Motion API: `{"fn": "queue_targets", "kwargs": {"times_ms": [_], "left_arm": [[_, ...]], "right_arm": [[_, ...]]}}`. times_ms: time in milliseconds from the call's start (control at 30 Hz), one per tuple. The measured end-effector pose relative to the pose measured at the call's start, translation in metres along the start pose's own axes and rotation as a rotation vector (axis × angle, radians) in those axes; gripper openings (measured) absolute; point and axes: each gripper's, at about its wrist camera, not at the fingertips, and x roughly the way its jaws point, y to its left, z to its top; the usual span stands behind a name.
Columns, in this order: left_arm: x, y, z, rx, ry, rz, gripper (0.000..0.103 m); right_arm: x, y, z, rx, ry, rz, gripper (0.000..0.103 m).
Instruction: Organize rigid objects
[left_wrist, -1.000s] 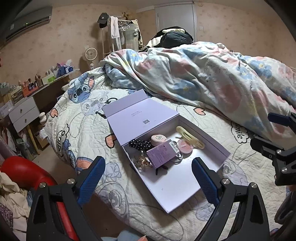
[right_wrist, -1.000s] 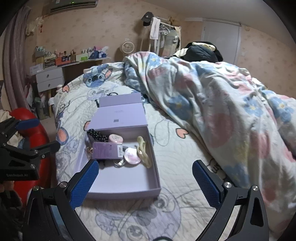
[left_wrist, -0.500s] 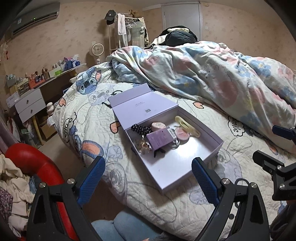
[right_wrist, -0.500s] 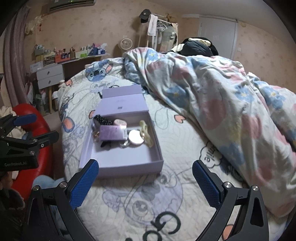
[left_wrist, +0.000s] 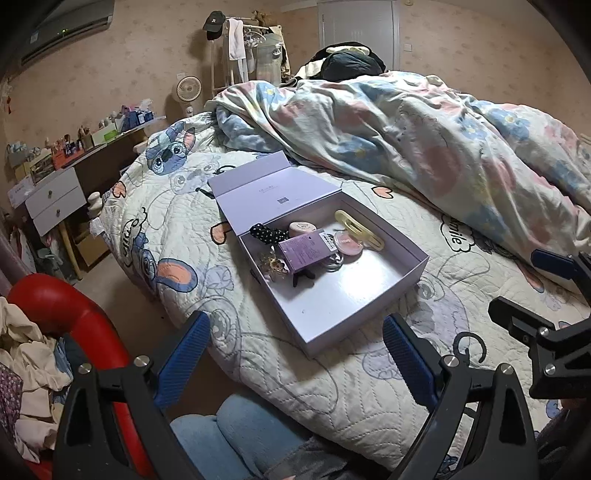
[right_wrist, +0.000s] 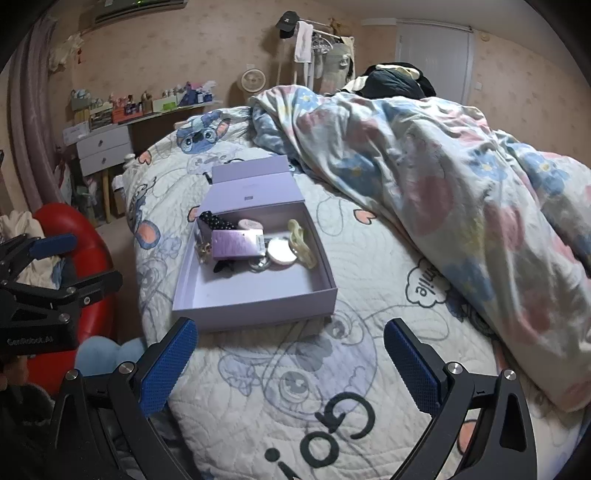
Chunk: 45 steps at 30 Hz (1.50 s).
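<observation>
Looks nearly done: small things already packed inside the purple box on the bed, bunched at the lid end. Yellow hair clip, purple card box, pink round case all in. Lid lying flat, not shut yet. Box long way running away from the bed edge, toward the blanket. Left gripper and right gripper both spread wide, holding nothing, back from the box.
</observation>
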Motion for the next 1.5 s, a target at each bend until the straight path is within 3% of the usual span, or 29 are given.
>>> {"fn": "queue_targets", "kwargs": {"times_ms": [1500], "left_arm": [[-0.0043, -0.0032, -0.0003, -0.005, 0.018, -0.001, 0.096]], "right_arm": [[-0.0015, 0.0049, 0.0014, -0.008, 0.017, 0.032, 0.103]]}}
